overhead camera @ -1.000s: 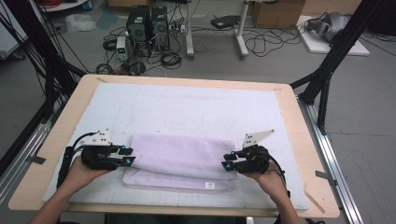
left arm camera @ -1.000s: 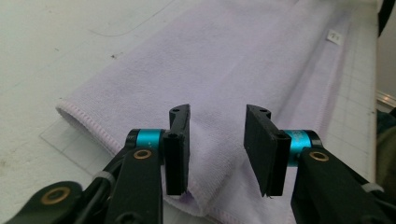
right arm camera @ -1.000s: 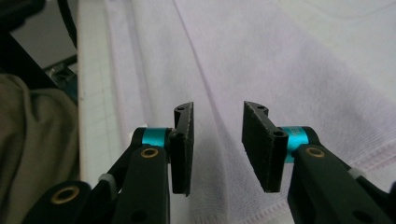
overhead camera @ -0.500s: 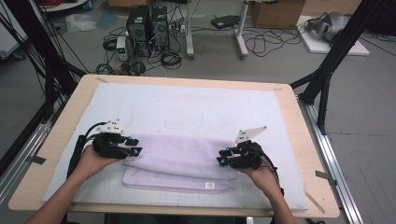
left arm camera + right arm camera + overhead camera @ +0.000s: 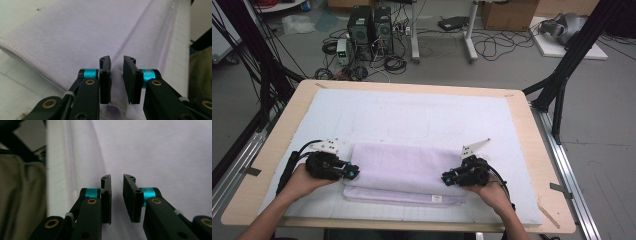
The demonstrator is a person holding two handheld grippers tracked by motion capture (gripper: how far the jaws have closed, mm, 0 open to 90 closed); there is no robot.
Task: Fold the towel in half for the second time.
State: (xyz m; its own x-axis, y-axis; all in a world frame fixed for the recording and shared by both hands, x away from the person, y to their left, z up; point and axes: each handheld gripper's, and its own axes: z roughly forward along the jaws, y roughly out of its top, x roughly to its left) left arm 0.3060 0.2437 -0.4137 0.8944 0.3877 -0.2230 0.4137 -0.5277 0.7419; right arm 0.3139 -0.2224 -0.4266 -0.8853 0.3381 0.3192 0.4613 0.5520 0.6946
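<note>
I have the left tool (image 5: 352, 172) and right tool (image 5: 446, 178) each closing into a pinch on an end of the folded lavender towel (image 5: 404, 167) lying on the surface (image 5: 412, 90), so next I should lift both ends evenly to fold.

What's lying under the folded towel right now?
Under the lavender towel its own lower layer sticks out along the near edge, with a small label, all lying on the white mat. Anything between the folds is covered.
</note>
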